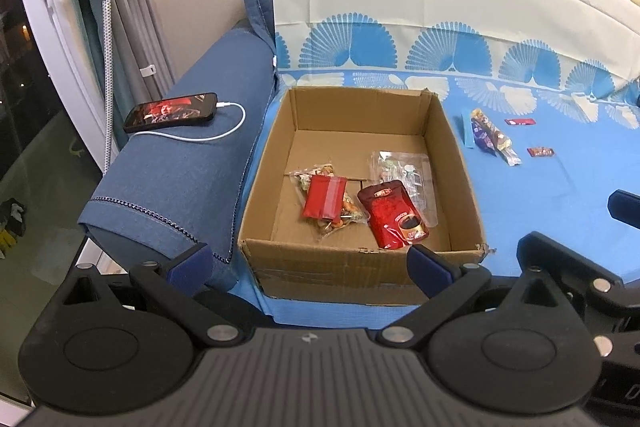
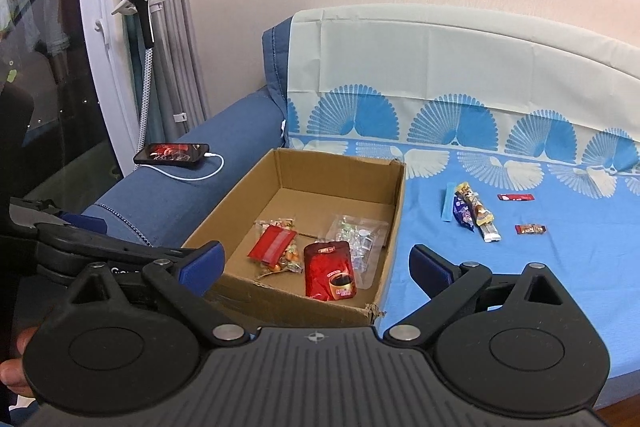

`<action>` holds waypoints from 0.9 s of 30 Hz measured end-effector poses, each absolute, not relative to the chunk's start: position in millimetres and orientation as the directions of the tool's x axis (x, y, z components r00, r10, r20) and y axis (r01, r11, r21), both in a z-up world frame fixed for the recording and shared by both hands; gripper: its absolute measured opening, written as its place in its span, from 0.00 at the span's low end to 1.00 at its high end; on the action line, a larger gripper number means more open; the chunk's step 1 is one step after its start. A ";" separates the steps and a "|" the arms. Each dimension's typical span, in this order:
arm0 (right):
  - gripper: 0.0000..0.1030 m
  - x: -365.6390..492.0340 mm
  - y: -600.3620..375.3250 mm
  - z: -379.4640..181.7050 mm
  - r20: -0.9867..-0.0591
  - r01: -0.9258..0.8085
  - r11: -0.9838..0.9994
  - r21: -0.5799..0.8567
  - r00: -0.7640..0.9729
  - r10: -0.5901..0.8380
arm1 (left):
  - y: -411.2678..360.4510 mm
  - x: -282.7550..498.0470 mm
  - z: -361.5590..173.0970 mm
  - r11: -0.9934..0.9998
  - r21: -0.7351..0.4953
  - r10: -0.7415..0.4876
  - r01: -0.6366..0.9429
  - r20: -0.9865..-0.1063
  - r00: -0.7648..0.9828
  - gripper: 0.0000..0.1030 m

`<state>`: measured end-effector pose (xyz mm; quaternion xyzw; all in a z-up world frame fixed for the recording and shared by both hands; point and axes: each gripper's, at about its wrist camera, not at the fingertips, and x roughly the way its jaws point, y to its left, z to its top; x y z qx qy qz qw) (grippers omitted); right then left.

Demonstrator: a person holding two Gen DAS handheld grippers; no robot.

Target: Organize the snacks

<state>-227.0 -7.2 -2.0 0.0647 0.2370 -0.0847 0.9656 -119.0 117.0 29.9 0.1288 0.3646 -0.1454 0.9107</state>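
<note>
- Two claws show, both spread wide and gripping nothing: the left claw (image 1: 308,259) hangs over the near rim of the box, and the right claw (image 2: 316,263) sits above the box's near right corner. In the left wrist view the right one appears only as black links at the right edge, cut off by the frame.
- Beneath everything lies a sofa draped in a blue sheet (image 2: 520,267) with a white fan print; its blue armrest (image 1: 180,179) runs along the left side of the box.
- Beyond the armrest are grey curtains, a white window frame and dark glass (what lies outside is too dim to read).
- On the sheet, against the armrest, stands an open cardboard box (image 1: 356,267).
- Inside it lie a dark red coffee pouch (image 1: 392,217), a flat red packet (image 1: 323,197) resting on a clear bag of mixed sweets, and a clear bag (image 1: 404,171) partly tucked under the pouch; its contents are hard to make out.
- Right of the box, on the sheet, lie a cluster of snack sticks (image 2: 472,213) and two small red candies (image 2: 530,229), their labels too small to read.
- On the armrest rests a phone (image 1: 172,111) with a white cable plugged in.
</note>
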 end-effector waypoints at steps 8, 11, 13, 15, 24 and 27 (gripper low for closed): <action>0.96 -218.4 -10.0 -7.8 -0.495 0.199 0.975 0.095 0.860 -0.127 | 111.6 -108.6 20.4 0.920 0.134 -0.161 0.367 -0.726 0.669 1.00; 0.96 -214.8 -13.1 -11.7 -0.506 0.200 0.974 0.105 0.854 -0.121 | 109.3 -105.0 15.8 0.918 0.138 -0.157 0.371 -0.734 0.661 1.00; 0.96 -211.6 -15.8 -14.3 -0.516 0.201 0.973 0.116 0.849 -0.114 | 107.3 -100.7 12.7 0.915 0.140 -0.155 0.378 -0.742 0.652 1.00; 0.96 -209.3 -18.6 -15.7 -0.519 0.207 0.970 0.124 0.847 -0.114 | 104.5 -96.0 11.1 0.912 0.145 -0.152 0.383 -0.749 0.645 1.00; 0.96 -204.7 -63.2 -25.4 -0.514 0.314 0.930 0.191 0.839 -0.178 | 68.0 -70.3 18.4 0.892 0.186 -0.136 0.411 -0.758 0.638 1.00; 0.96 -204.3 -85.4 -31.7 -0.518 0.357 0.912 0.202 0.829 -0.210 | 47.2 -59.2 22.1 0.883 0.192 -0.140 0.428 -0.763 0.631 1.00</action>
